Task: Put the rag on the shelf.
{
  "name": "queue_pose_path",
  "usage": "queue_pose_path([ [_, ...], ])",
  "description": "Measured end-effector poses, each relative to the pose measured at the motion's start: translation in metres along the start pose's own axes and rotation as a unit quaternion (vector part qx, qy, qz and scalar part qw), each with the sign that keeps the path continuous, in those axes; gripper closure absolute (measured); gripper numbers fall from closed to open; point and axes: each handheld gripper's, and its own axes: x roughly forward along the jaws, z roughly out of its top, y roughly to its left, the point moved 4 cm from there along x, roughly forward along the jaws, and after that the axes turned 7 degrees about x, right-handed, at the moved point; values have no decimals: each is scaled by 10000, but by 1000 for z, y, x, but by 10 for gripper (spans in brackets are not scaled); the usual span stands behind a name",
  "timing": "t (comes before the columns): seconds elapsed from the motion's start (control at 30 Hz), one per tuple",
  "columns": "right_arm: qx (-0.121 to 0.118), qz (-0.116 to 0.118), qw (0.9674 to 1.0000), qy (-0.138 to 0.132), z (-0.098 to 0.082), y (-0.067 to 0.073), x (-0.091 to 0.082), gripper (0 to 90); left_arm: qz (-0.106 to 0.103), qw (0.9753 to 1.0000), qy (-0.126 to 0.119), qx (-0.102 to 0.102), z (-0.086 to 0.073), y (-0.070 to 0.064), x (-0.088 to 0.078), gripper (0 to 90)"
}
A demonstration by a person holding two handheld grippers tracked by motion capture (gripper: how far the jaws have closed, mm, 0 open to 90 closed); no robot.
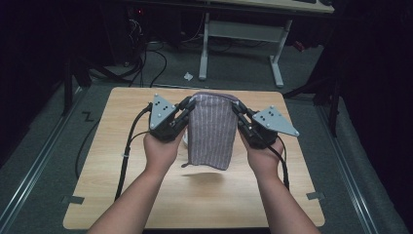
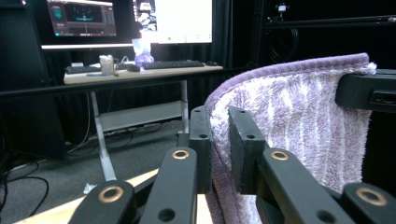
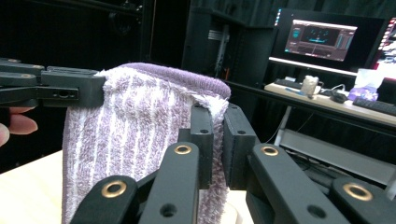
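A purple towel with pale stripes (image 1: 210, 129) hangs lifted above the wooden table (image 1: 122, 195), held by its two top corners. My left gripper (image 1: 190, 103) is shut on the towel's left top corner, and in the left gripper view (image 2: 219, 140) the cloth (image 2: 299, 121) is pinched between the jaws. My right gripper (image 1: 237, 108) is shut on the right top corner; the right gripper view (image 3: 217, 135) shows the towel (image 3: 126, 135) clamped there. The towel's lower end hangs just above the table, casting a shadow.
A small white object (image 1: 185, 140) on the table peeks out behind the towel's left edge. Beyond the table stand a white-legged desk (image 1: 243, 34) with monitors (image 2: 81, 18) and a keyboard (image 2: 173, 64), and cables lie on the grey floor.
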Motion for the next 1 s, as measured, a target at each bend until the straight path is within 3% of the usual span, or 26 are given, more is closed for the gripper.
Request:
queue_pose_path([
  [0.17, 19, -121, 9999, -57, 4, -5, 7, 849, 56, 9998, -69, 166, 7, 2, 6, 808],
  [0.3, 12, -156, 9999, -48, 9, -9, 13, 849, 15, 9998, 2, 213, 13, 5, 11, 809],
  [0.5, -31, -135, 9999, -27, 16, -14, 22, 849, 9, 9995, -125, 282, 14, 12, 16, 808],
  [0.6, -29, -151, 9998, -91, 17, -15, 28, 849, 56, 9996, -79, 279, 13, 18, 21, 807],
  [0.7, 36, -120, 9999, -76, 16, -15, 37, 849, 99, 9998, -137, 145, 13, 25, 23, 806],
  [1.0, 82, -78, 9999, -72, 18, -16, 62, 848, 206, 9997, -104, 126, 9, 43, 35, 806],
])
